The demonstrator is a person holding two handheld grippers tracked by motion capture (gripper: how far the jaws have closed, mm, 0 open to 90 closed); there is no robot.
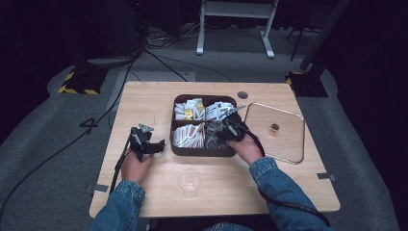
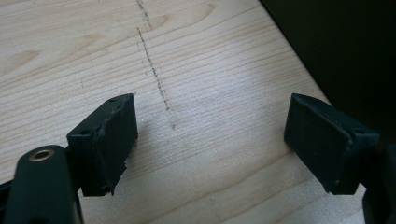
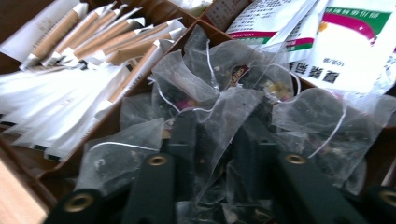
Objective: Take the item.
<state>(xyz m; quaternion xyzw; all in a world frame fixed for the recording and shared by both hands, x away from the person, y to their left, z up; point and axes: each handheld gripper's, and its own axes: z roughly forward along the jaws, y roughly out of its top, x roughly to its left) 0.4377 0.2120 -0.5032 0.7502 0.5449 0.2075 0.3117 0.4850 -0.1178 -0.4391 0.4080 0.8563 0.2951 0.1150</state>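
Translucent mesh tea bag (image 3: 219,116) sits pinched between the right gripper's (image 3: 217,154) closed jaws, inside the brown 4-compartment box (image 1: 202,150). Left gripper (image 2: 210,140) rests open, empty. Tangled strings may drag neighbouring bags out.

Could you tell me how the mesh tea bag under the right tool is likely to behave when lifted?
The tea bag is thin, see-through mesh, so probably light and floppy. Its string may snag neighbouring bags. The right tool has closed around it.
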